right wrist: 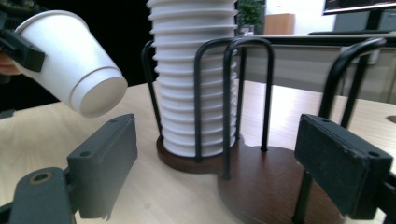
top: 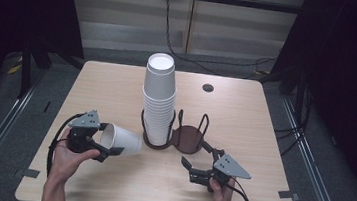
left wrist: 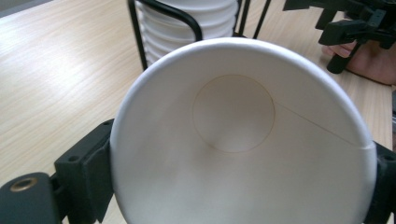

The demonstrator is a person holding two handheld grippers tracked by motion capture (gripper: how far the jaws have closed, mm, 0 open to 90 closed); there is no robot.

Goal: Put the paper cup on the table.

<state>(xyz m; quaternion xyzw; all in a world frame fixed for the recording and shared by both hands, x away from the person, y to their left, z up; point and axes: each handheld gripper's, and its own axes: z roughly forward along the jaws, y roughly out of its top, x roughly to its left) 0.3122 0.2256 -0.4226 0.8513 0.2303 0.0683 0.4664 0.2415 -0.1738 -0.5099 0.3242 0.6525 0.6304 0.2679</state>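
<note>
Left gripper [top: 104, 145]: it is clamping a single paper cup [top: 122, 141] near the rim, jaws pressing in from both sides; in the left gripper view the cup's mouth [left wrist: 243, 135] is facing the camera and the black jaws are hugging its left and right edges

Cup position: it is lying tilted on its side in the air over the left part of the table [top: 117, 89], base pointing toward the holder, just beside the stack but not touching it

How the cup is handling: I judge it very light and thin-walled, so it is squashing easily under a hard pinch; the rolled rim is the stiffest place, and gripping there across the mouth looks like the safe hold; the smooth wall could be slipping if the squeeze is too gentle

Stack of cups [top: 158, 98]: it is standing upright, nested, in the left ring of the wire cup holder [top: 187, 137], rising well above the wires

Holder's right ring: the brown disc is sitting bare, with nothing in it

Right gripper [top: 194, 172]: it is hovering with jaws spread and holding nothing, pointing at the bare ring; in the right gripper view both pads [right wrist: 109, 163] are standing wide apart in front of the holder
</note>
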